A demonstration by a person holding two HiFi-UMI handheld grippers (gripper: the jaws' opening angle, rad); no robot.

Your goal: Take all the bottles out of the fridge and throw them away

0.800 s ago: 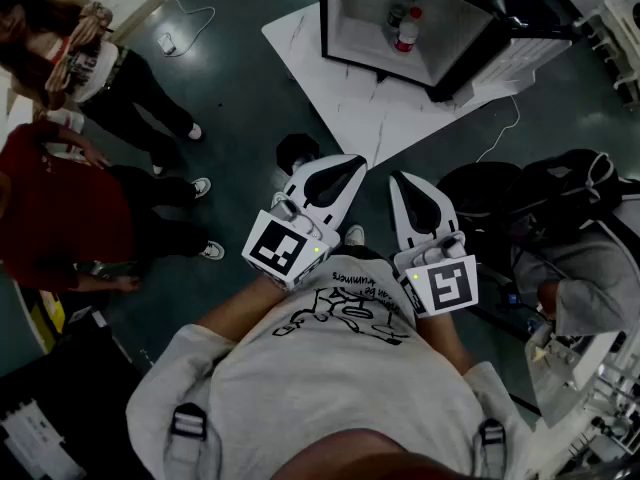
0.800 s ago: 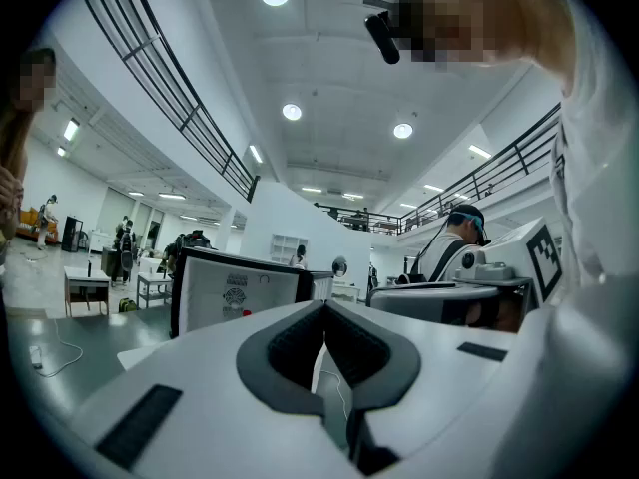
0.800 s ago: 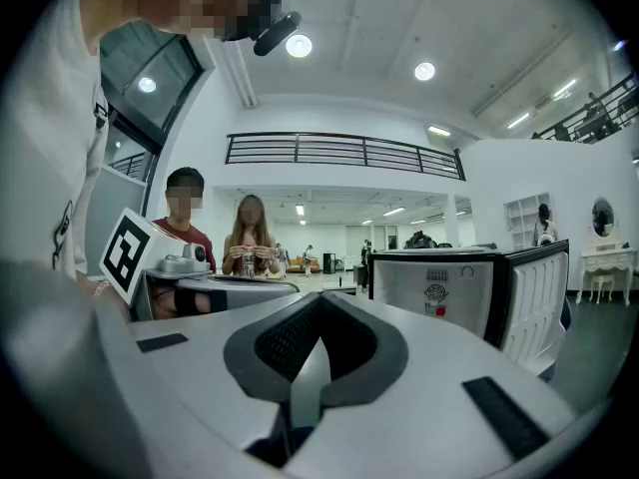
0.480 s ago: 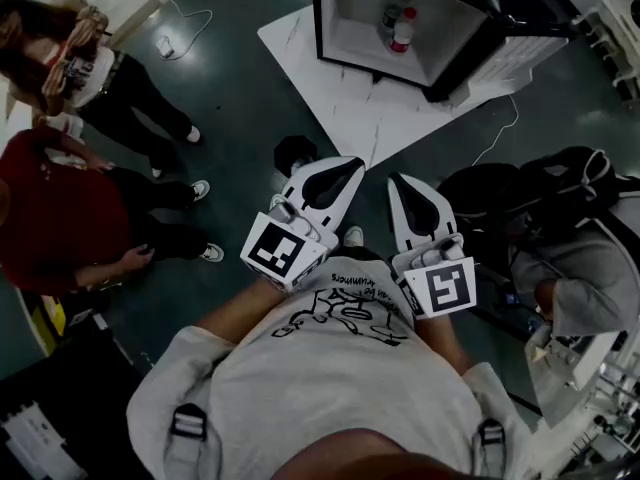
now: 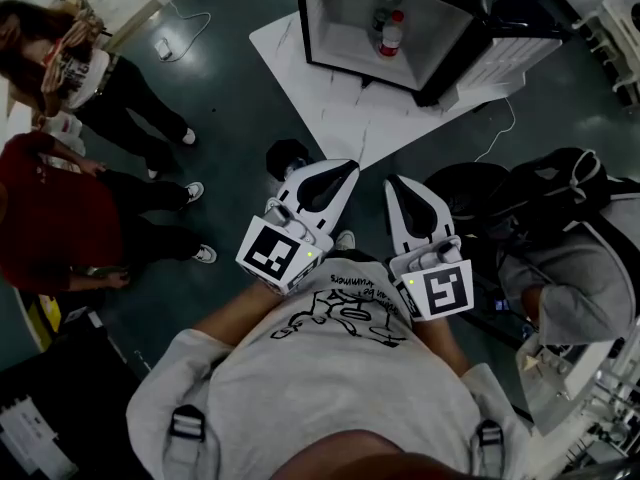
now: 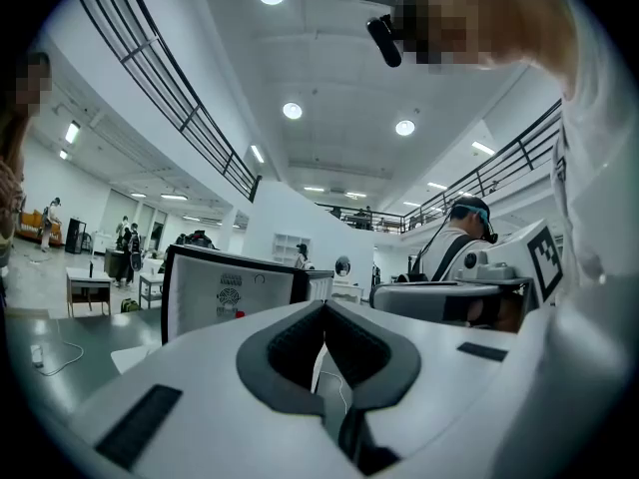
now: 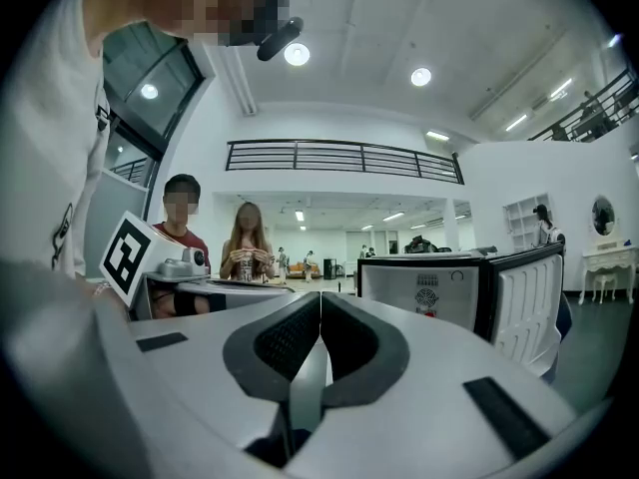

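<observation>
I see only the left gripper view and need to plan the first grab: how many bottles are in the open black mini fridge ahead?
Observer: The head view shows two that I can make out in the black mini fridge: a white bottle with a red cap and a darker bottle behind it.
Operator: Is the right gripper free?
Observer: Yes, the right gripper has its jaws together with nothing between them.
Operator: What does the fridge stand on?
Observer: A white board lying on the dark floor.
</observation>
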